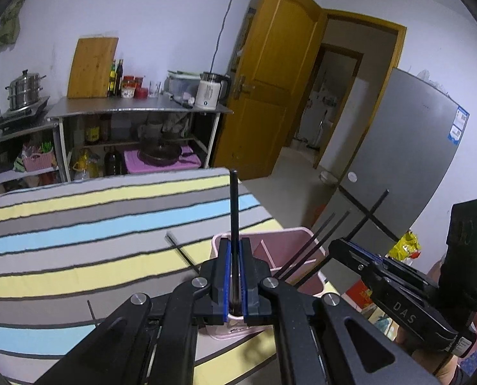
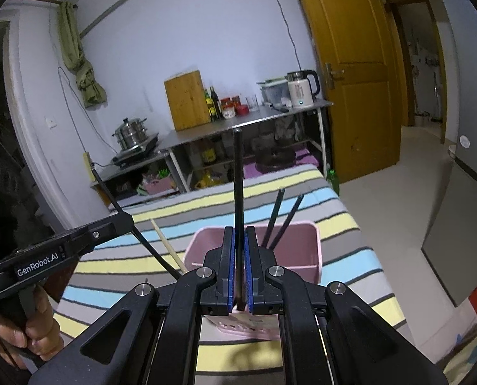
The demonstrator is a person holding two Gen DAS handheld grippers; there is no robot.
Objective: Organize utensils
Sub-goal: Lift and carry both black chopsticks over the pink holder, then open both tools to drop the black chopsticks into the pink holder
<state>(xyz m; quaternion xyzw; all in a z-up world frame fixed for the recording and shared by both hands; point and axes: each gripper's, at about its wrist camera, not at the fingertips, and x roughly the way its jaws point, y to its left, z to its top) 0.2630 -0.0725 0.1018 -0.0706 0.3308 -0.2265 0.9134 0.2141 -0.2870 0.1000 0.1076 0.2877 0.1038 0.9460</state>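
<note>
A pink utensil holder (image 1: 289,247) stands on the striped tablecloth (image 1: 78,224) near its right edge; it also shows in the right wrist view (image 2: 299,250). Two black chopsticks (image 2: 283,215) lean inside it. My left gripper (image 1: 235,243) is shut on a black chopstick (image 1: 234,211), held upright above the holder. My right gripper (image 2: 239,234) is shut on another black chopstick (image 2: 238,186), also upright over the holder. The right gripper appears in the left wrist view (image 1: 360,253), the left gripper in the right wrist view (image 2: 123,221). A pale wooden chopstick (image 2: 168,247) and a black chopstick (image 1: 180,250) lie on the cloth.
A steel shelf unit (image 1: 136,109) with a cutting board, bottles, jars and a kettle (image 1: 209,91) stands behind the table. A steamer pot (image 1: 23,91) sits at far left. A yellow door (image 1: 270,89) and a grey fridge (image 1: 398,160) are on the right.
</note>
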